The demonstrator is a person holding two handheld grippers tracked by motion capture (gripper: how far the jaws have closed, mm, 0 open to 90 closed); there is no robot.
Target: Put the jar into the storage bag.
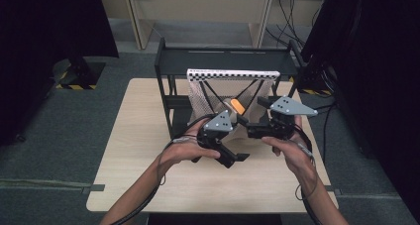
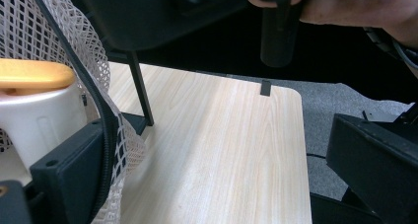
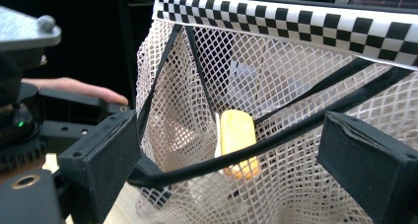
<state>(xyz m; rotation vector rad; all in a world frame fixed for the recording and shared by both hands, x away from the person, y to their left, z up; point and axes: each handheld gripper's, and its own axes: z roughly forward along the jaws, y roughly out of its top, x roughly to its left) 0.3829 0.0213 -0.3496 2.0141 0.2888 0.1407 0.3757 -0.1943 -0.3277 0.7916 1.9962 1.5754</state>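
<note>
The bottle (image 1: 235,106), white with an orange cap, sits inside the mesh bag (image 3: 276,81) hanging from the rack (image 1: 223,61) on the desk (image 1: 148,136). It could snag in the netting or drag the bag off if pulled carelessly. The right gripper (image 3: 236,169) is wide open, a black strap (image 3: 296,130) crossing between its fingers, the bottle just beyond. The left gripper (image 2: 212,184) is wide open and empty, the bottle beside its left finger (image 2: 69,169).

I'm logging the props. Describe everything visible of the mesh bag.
The mesh bag is cream, diamond-pattern netting, soft and sagging. A black-and-white checkered band lines its top edge, and black straps cross it. It hangs at the black rack on the wooden table. Inside sits a white item with an orange top. Both tools are at the bag; their grip is unclear.
</note>
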